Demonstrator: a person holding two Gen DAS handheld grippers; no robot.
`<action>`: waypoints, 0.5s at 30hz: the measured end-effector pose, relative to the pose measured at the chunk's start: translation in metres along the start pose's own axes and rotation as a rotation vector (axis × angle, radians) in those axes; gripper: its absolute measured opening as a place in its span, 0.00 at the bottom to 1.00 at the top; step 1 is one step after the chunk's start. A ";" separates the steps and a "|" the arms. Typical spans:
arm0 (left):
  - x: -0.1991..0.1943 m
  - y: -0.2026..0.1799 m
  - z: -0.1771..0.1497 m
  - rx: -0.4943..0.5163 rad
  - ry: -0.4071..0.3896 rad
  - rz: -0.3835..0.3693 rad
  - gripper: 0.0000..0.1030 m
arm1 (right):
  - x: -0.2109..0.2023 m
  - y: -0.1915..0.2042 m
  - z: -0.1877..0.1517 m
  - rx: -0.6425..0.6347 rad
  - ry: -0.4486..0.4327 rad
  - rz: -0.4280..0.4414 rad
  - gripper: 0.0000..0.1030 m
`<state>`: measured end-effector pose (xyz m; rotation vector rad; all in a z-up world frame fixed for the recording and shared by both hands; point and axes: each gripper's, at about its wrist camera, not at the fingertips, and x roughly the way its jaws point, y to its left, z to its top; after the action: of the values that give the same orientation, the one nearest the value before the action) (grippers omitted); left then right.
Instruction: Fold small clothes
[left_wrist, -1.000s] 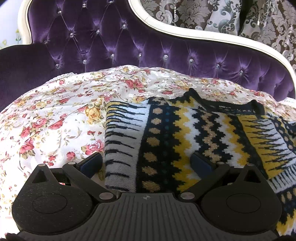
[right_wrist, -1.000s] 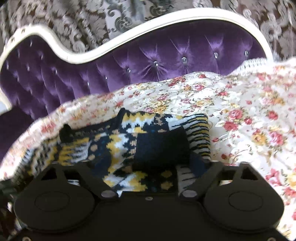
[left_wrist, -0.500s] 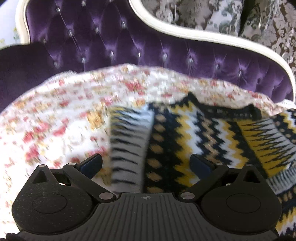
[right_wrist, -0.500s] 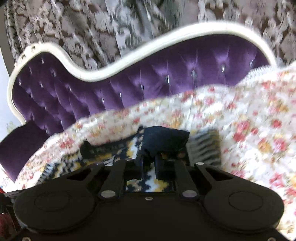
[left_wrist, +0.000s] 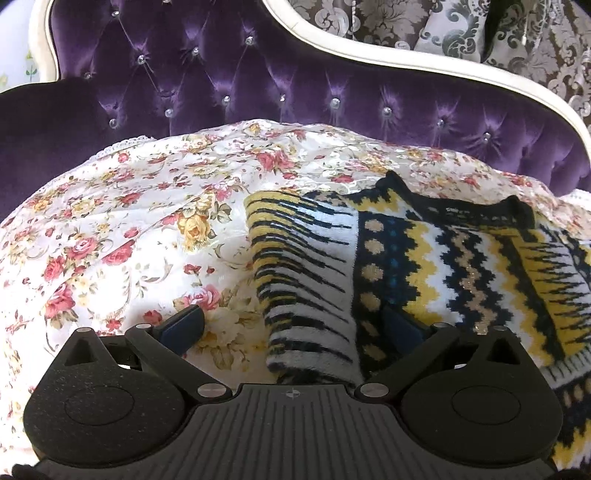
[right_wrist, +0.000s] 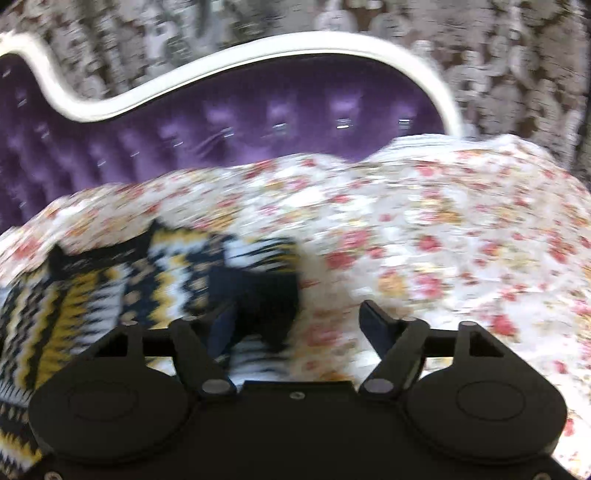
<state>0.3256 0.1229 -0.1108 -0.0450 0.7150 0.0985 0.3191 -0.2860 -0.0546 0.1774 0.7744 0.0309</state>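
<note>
We find the sweater (left_wrist: 424, 266) on the bedspread (left_wrist: 129, 229), its sleeve edge between our left jaws, headboard (left_wrist: 295, 85) beyond; right jaws straddle bedspread beside it.

Black tongs (left_wrist: 291, 326), blue pads (left_wrist: 181, 326)

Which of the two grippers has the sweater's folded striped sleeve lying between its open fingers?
The left gripper: the sweater's striped sleeve lies between its spread fingers. The right gripper, also open, mostly frames the floral bedspread.

right hand-held gripper (right_wrist: 295, 325) | reopened, let go of sweater cuff (right_wrist: 258, 295)
</note>
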 end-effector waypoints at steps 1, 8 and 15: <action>0.000 0.000 -0.001 0.001 -0.004 0.000 1.00 | 0.000 -0.004 0.001 0.015 -0.005 -0.006 0.74; -0.001 -0.002 -0.002 0.000 -0.017 -0.002 1.00 | 0.013 -0.027 0.006 0.197 -0.005 0.218 0.74; -0.001 -0.001 -0.003 0.000 -0.026 -0.004 1.00 | 0.004 -0.005 0.008 0.148 -0.057 0.389 0.36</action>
<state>0.3230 0.1215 -0.1123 -0.0450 0.6889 0.0950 0.3272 -0.2918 -0.0526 0.4658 0.6762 0.3361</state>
